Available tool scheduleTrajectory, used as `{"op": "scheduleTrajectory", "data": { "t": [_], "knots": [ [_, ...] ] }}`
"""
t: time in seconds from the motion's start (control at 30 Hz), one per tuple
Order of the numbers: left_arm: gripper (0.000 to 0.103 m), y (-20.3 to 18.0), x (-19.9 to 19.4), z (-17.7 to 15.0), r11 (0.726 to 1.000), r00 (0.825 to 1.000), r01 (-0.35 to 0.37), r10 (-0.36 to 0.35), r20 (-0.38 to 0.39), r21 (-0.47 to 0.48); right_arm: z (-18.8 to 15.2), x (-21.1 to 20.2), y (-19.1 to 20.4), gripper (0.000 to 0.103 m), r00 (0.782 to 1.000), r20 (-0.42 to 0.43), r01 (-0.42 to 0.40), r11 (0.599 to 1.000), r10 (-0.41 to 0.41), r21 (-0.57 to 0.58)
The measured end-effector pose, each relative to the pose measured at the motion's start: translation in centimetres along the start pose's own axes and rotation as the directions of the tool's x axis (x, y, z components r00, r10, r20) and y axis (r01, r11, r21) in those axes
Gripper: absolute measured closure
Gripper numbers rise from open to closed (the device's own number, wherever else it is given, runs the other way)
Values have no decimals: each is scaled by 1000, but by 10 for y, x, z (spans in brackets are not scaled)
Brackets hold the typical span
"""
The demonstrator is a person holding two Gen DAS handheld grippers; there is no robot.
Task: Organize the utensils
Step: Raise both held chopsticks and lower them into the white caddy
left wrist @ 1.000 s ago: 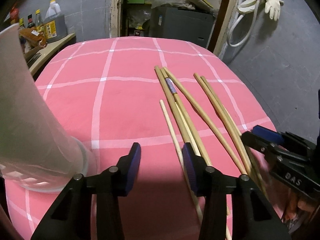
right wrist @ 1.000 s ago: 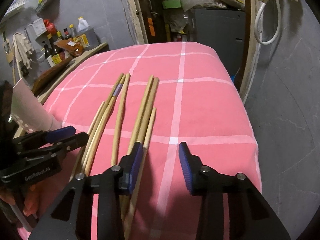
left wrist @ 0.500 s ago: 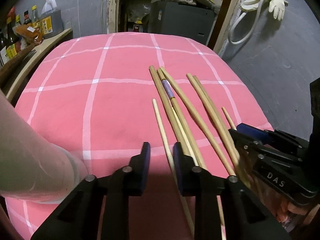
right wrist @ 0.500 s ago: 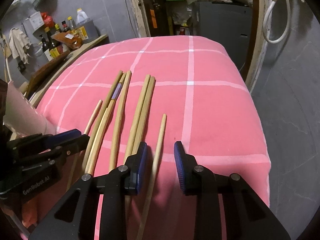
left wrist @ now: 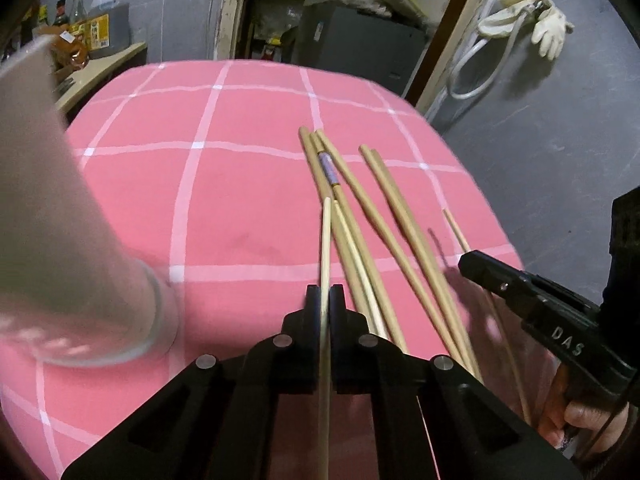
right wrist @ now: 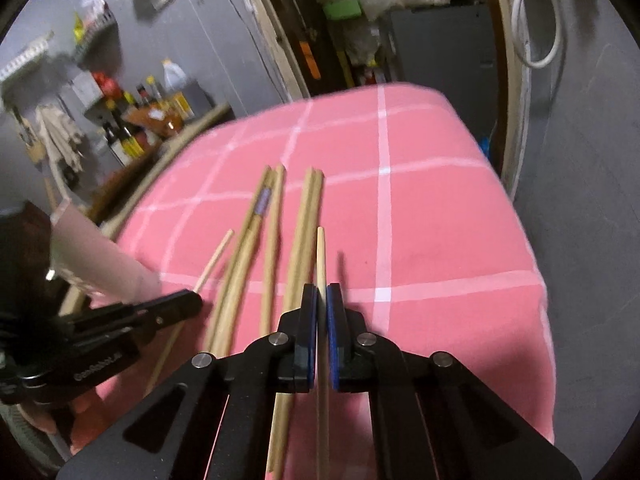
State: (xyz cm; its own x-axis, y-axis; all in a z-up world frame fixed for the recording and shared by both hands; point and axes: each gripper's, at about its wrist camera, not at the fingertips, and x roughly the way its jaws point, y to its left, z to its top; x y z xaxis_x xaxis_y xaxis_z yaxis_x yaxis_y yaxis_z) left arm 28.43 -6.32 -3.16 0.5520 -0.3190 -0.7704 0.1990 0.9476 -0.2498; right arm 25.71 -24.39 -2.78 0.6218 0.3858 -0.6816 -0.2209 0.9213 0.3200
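Clamping one thin chopstick [left wrist: 326, 248] in my left gripper [left wrist: 325, 300] and another chopstick [right wrist: 321, 256] in my right gripper [right wrist: 322, 300], both just closed, I judge they're bound for the glass [left wrist: 60, 240]; thicker sticks [left wrist: 384, 216] lie on the cloth [left wrist: 240, 184].

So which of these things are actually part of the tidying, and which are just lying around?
Part of the job:
- chopsticks on the cloth
- thin stick clamped in left gripper
- thin stick clamped in right gripper
- clear cup

Just lying about:
- bottles
- glove
- hose
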Motion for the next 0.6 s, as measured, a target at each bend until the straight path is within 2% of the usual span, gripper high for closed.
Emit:
{"op": "scheduleTrajectory", "data": {
  "t": [0.17, 0.3, 0.4, 0.5, 0.6],
  "knots": [
    [101, -4, -29, -12, 999, 995, 46, -46, 91, 5, -7, -32, 17, 100, 990, 132, -39, 999, 42, -29],
    [101, -5, -58, -18, 997, 976, 70, -73, 207, 17, -10, -54, 37, 100, 964, 251, -71, 996, 83, -58],
    [101, -2, -83, -20, 996, 946, 93, -90, 311, 7, -9, -65, 56, 100, 939, 328, -77, 992, 107, -104],
    [101, 5, -108, -20, 995, 914, 98, -89, 396, -3, -5, -76, 79, 100, 904, 404, -91, 985, 144, -147],
    [101, 13, -131, -15, 996, 884, 85, -73, 461, -5, 3, -80, 97, 100, 877, 444, -114, 978, 183, -177]
  ]
}}
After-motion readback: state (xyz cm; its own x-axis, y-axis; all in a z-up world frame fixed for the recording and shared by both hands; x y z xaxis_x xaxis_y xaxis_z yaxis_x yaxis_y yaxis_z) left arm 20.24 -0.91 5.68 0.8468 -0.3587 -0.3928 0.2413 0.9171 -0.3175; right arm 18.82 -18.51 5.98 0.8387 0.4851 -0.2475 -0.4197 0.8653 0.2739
